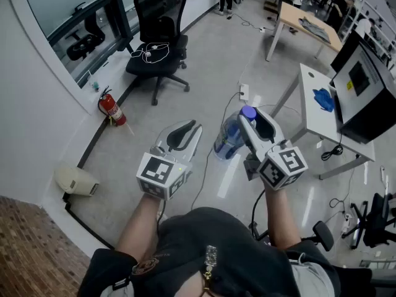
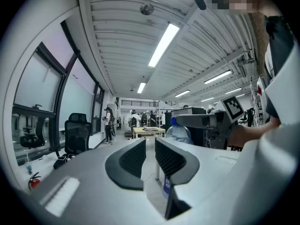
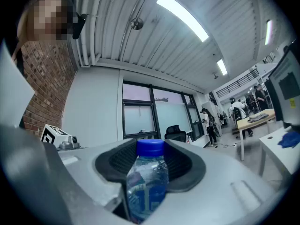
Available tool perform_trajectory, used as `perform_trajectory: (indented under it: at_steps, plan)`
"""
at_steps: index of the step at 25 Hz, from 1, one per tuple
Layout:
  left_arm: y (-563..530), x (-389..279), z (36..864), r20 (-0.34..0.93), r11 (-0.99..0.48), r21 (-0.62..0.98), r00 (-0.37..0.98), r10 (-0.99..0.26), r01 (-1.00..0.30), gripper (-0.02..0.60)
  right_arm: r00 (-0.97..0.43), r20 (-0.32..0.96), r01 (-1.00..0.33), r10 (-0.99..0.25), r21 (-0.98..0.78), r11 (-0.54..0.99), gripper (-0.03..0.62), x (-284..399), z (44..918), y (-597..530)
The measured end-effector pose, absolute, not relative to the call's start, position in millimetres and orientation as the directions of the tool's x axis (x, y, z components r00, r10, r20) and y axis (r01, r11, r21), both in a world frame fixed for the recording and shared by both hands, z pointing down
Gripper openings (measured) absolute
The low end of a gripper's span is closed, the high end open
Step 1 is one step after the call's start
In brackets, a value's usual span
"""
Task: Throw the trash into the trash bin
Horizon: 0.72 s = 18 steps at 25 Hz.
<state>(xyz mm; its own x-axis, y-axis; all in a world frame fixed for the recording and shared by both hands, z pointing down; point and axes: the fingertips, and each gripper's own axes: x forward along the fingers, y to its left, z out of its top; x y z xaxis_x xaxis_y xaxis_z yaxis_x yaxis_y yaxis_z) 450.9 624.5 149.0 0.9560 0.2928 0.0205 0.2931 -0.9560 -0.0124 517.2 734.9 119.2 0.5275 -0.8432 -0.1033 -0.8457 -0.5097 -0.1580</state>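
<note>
1. Head view had the right gripper (image 1: 255, 124) out in front of the person over open floor (image 1: 210, 60), clamped on a clear plastic bottle (image 1: 228, 140) up near its blue cap (image 1: 249, 112). My guess on the high grip: the shoulder is the stiff part, so it wouldn't crumple or slip the way the thin body might.
2. Right gripper view backed that up. Both pads hugged the bottle just under the cap, cap up, with the body hanging below the jaws. The gripper pointed roughly level, which looked to me like a carry pose, not a drop pose.
3. Left gripper (image 1: 185, 133) sat just beside it, carrying nothing. In the left gripper view its jaws stood only a narrow gap apart, with bare floor showing through. Probably just parked there, since one bottle only needs one gripper.
4. Where was the bin? I couldn't spot one in any view. What I could see was a black office chair (image 1: 158, 48), a red fire extinguisher (image 1: 111, 109) by the wall and a white table (image 1: 312, 104) off to the right. So I'd call it mid-carry: bottle in the air, bin not found yet.
5. One worry was that the bottle was gripped at one end, so a quick turn could make the body swing.
</note>
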Motion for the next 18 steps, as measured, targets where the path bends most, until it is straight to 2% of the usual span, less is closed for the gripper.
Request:
perform_trajectory:
  at_steps: [18]
  plan:
    - [626.3,447.9,158.3,0.032,-0.954,0.009,0.954,0.299,0.299,0.069,0.466,-0.115,-0.876,-0.878,-0.199,-0.439,0.178,510.0,117.9,724.5]
